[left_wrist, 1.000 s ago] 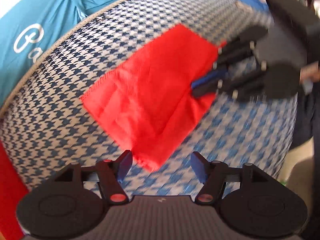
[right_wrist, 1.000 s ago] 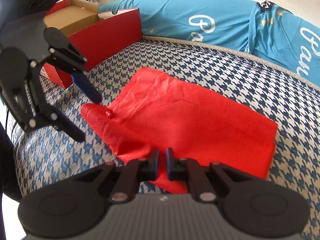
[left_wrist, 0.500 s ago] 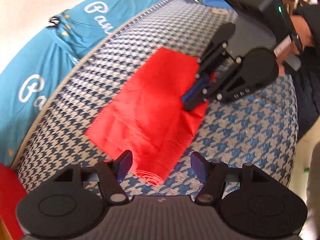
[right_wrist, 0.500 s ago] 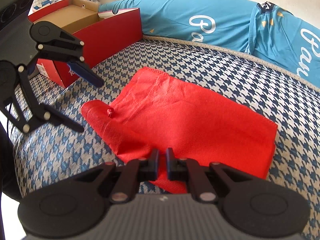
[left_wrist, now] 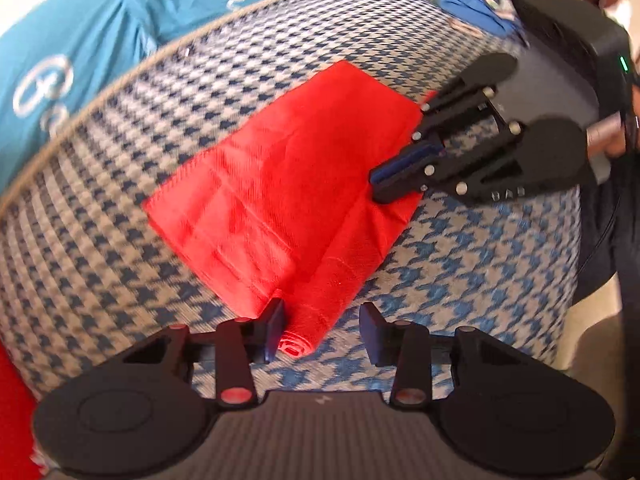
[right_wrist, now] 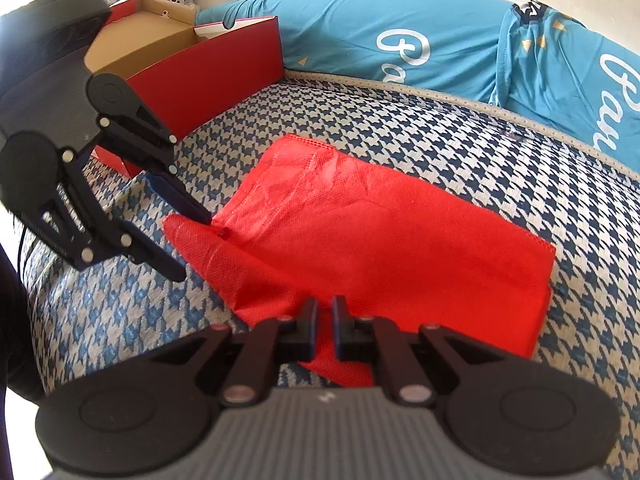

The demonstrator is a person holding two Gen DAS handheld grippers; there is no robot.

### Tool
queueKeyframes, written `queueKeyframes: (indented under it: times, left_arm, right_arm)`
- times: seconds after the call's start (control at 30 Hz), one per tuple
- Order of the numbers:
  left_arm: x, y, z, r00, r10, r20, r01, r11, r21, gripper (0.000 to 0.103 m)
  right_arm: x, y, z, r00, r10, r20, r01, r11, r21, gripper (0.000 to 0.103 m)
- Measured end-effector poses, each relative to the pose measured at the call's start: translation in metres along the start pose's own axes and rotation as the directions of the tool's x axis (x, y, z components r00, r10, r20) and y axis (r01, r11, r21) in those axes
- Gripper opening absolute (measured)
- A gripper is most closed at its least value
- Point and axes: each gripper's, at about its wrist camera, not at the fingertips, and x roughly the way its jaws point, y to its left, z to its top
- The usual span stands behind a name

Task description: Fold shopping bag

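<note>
Red shopping bag (left_wrist: pixel 288 184) lies flat on a houndstooth cushion (left_wrist: pixel 100 184) in the left wrist view, its rolled near corner between the wide-open jaws of the left gripper (left_wrist: pixel 322 322) (touching the left finger). From the right wrist view, the right gripper (right_wrist: pixel 324 330) is clamped on the bag's near edge, teal fabric (right_wrist: pixel 440 40) behind.

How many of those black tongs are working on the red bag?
2: the right tongs pinch the bag's near edge; the left tongs, open, straddle its rolled corner.
</note>
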Motion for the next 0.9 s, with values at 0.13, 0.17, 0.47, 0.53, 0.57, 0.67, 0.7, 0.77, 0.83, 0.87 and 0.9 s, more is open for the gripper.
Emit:
queueKeyframes:
  times: [0.13,0.17,0.47,0.53,0.57,0.67,0.7,0.77,0.83,0.87,0.9]
  left_arm:
    - [0.009,-0.006,0.006,0.999,0.018,-0.047,-0.017,0.999,0.031,0.039]
    - [0.011,-0.004,0.008,0.998,0.02,-0.053,-0.02,1.0,0.008,0.039]
    - [0.017,0.046,0.012,0.993,-0.115,-0.037,0.091,0.915,-0.392,0.039]
    - [0.02,0.045,0.013,0.993,-0.1,-0.055,0.07,0.912,-0.405,0.039]
    - [0.02,0.043,0.014,0.994,-0.092,-0.061,0.058,0.909,-0.412,0.039]
    - [0.026,0.046,0.017,0.995,-0.078,-0.064,0.04,0.886,-0.462,0.039]
    - [0.03,0.048,0.019,0.995,-0.075,-0.064,0.035,0.877,-0.48,0.039]
    - [0.031,0.046,0.021,0.996,-0.053,-0.077,0.007,0.868,-0.497,0.04]
    - [0.033,0.042,0.024,0.995,-0.027,-0.101,-0.027,0.864,-0.503,0.04]
    - [0.034,0.041,0.026,0.994,-0.018,-0.11,-0.041,0.856,-0.515,0.04]
    - [0.035,0.04,0.027,0.993,-0.012,-0.115,-0.05,0.85,-0.524,0.04]
  right_arm:
    - [0.001,-0.001,-0.001,1.0,0.003,-0.001,-0.003,1.0,0.004,0.005]
    - [0.001,0.0,-0.001,1.0,0.002,-0.001,-0.002,1.0,0.003,0.005]
    - [0.001,-0.002,-0.001,1.0,0.001,-0.001,-0.001,1.0,0.006,0.005]
    - [0.001,-0.002,-0.001,1.0,0.001,-0.002,-0.001,1.0,0.005,0.005]
    - [0.001,-0.002,-0.001,1.0,0.0,-0.002,0.0,1.0,0.004,0.005]
    - [0.001,-0.002,-0.001,1.0,-0.001,-0.003,0.001,1.0,0.003,0.005]
    - [0.001,-0.002,0.0,1.0,-0.001,-0.003,0.001,1.0,0.003,0.005]
    - [0.002,-0.002,0.0,1.0,0.0,-0.004,0.0,1.0,0.009,0.005]
    - [0.002,-0.002,0.0,1.0,-0.002,-0.005,0.002,1.0,0.009,0.005]
    - [0.002,-0.002,0.001,1.0,-0.003,-0.005,0.003,1.0,0.008,0.005]
    - [0.002,-0.001,0.001,1.0,-0.003,-0.005,0.003,1.0,0.008,0.005]
